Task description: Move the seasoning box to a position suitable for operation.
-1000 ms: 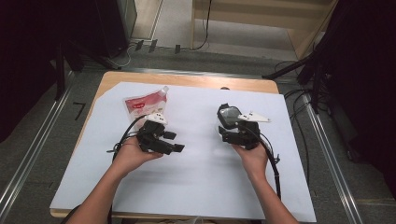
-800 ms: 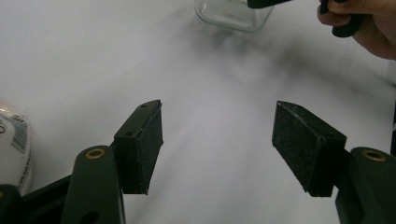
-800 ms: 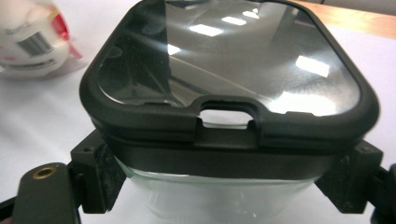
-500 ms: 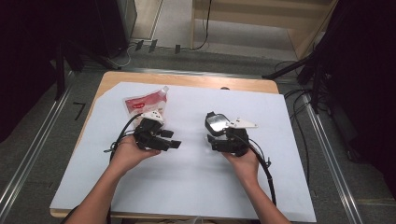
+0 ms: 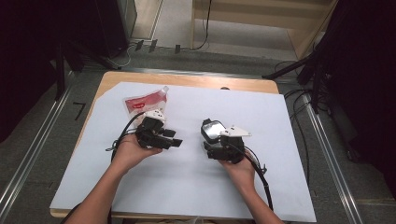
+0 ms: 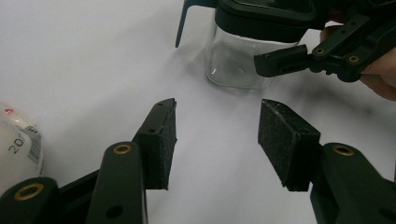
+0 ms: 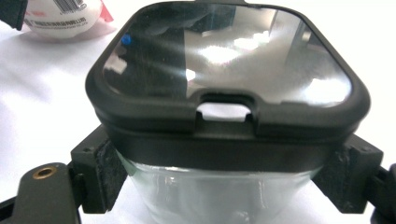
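Note:
A clear glass jar [image 7: 219, 191] with a dark square lid [image 7: 224, 70] stands on the white sheet, clamped between the pads of my right gripper [image 7: 224, 182]. From above, the jar [image 5: 211, 129] sits just ahead of my right gripper [image 5: 215, 140] near the middle of the table. My left gripper [image 5: 176, 143] is open, its jaws pointing right toward the jar [image 6: 236, 60], with nothing between its pads [image 6: 163, 140]. A red and white pouch [image 5: 142, 102] lies behind the left hand.
The white sheet [image 5: 280, 140] covers most of the wooden table [image 5: 187, 80]. Cables [image 5: 261, 179] trail from both grippers toward the front edge. Metal rails run along both sides of the table.
My right gripper has carried the jar leftward and nearer the table's middle. The left gripper has stayed beside the pouch, still open.

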Demonstrator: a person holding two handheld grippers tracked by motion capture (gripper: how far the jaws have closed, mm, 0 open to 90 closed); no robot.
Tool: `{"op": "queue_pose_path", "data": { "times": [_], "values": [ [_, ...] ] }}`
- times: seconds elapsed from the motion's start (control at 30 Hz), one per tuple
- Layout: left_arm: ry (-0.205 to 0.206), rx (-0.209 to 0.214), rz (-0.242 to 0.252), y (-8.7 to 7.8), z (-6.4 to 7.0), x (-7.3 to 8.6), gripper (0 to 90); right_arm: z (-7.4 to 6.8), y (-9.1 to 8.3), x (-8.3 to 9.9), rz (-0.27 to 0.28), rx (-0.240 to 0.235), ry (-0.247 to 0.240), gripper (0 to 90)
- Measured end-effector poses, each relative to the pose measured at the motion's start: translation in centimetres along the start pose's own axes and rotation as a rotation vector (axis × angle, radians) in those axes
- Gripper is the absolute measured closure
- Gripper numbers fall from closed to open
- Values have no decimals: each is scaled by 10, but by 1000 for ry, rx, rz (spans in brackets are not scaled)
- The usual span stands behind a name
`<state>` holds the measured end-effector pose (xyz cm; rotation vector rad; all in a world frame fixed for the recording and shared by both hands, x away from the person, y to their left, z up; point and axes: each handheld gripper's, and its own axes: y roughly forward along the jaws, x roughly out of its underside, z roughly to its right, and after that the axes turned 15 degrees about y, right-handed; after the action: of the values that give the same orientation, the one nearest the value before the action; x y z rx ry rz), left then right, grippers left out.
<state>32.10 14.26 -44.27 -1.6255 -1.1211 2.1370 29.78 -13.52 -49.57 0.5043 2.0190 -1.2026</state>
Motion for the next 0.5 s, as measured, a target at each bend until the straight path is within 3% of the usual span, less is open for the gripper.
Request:
{"op": "queue_pose_path", "data": {
  "times": [0.23,0.5],
  "values": [
    [25,-11,-10,5,0,-4,461,2,-3,1,-21,-7,6,158],
    [28,-1,-12,6,-2,-5,445,-2,-10,-2,-32,-17,-4,133]
  ]
}}
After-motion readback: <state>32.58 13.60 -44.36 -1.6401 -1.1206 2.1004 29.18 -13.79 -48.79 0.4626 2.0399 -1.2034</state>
